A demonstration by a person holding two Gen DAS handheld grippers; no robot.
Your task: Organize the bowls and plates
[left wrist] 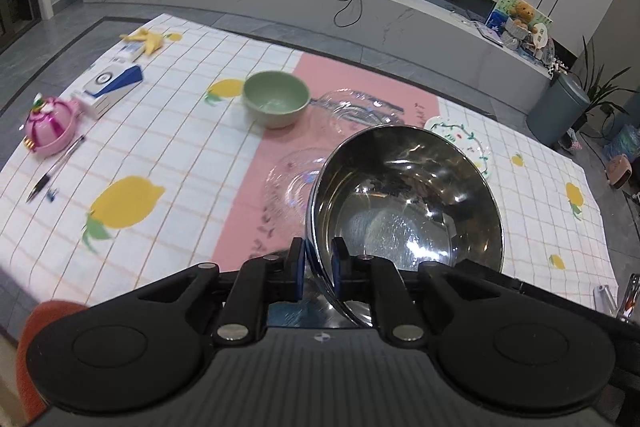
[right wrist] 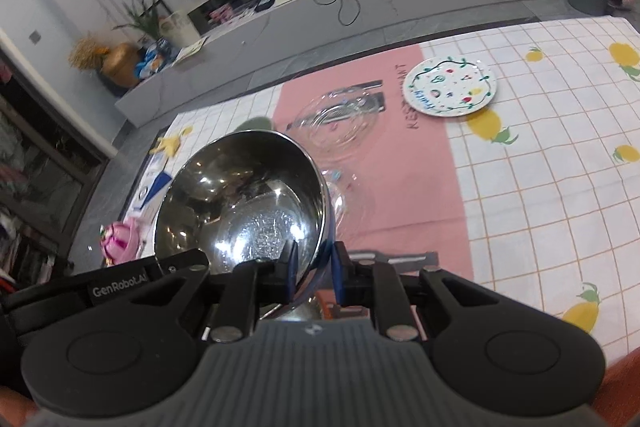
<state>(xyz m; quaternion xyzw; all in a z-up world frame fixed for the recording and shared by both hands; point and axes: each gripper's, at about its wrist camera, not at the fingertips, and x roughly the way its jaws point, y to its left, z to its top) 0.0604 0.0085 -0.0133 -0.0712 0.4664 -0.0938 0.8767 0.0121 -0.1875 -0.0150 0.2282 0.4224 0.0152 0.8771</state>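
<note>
A shiny steel bowl point(left wrist: 404, 203) is held above the table, gripped by both grippers on opposite rims. My left gripper point(left wrist: 318, 267) is shut on its left rim. My right gripper point(right wrist: 314, 267) is shut on the right rim of the steel bowl point(right wrist: 240, 203). A green bowl point(left wrist: 276, 99) stands on the cloth further back. A clear glass plate point(left wrist: 290, 187) lies under the steel bowl; a second clear glass dish point(left wrist: 356, 109) lies behind it and also shows in the right wrist view point(right wrist: 340, 119). A white painted plate point(right wrist: 450, 87) lies at the right; it also shows in the left wrist view point(left wrist: 464, 143).
A pink toy point(left wrist: 50, 127), a pen point(left wrist: 56, 169), a blue-white box point(left wrist: 110, 89) and a yellow toy point(left wrist: 148, 39) lie on the left of the lemon-print cloth point(left wrist: 160, 147). A grey bin point(left wrist: 558, 111) stands off the far right corner.
</note>
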